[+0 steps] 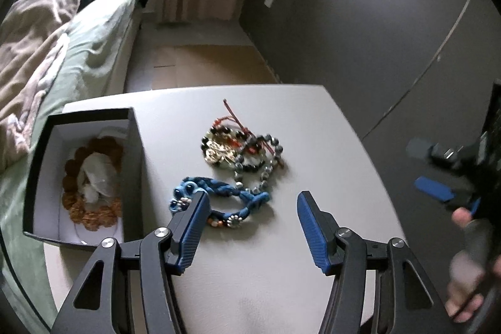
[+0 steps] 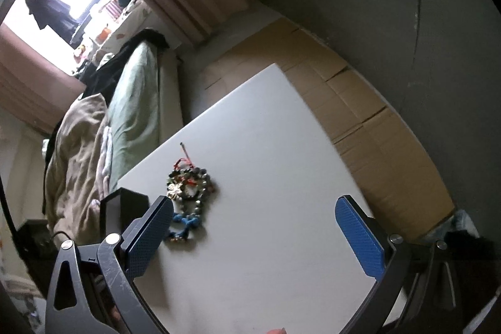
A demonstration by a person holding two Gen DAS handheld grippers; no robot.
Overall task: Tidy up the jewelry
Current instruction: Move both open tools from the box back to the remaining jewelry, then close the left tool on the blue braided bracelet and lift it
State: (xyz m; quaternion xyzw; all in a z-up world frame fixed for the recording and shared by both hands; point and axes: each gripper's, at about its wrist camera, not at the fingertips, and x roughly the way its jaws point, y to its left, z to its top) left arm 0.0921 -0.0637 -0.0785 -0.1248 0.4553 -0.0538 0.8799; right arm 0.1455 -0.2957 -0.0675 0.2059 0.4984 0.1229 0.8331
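A pile of beaded bracelets [image 1: 242, 151] lies mid-table, with a blue braided bracelet [image 1: 225, 196] just in front of it. A black box [image 1: 134, 152] with a white inside stands at the table's left and holds a brown beaded piece [image 1: 94, 208] and a pale pouch. My left gripper [image 1: 252, 199] is open and empty, its left finger over the blue bracelet's near end. My right gripper [image 2: 255, 208] is open and empty, above the table's near right. It also shows at the right edge of the left wrist view [image 1: 438, 190]. The pile [image 2: 188, 183], blue bracelet [image 2: 184, 224] and box [image 2: 125, 208] show in the right wrist view.
The white table [image 1: 266, 271] stands beside a bed with green sheets and a beige blanket [image 1: 37, 68] on the left. Flattened cardboard [image 2: 360, 121] lies on the floor beyond the table, by a dark grey wall. Curtains hang at the back.
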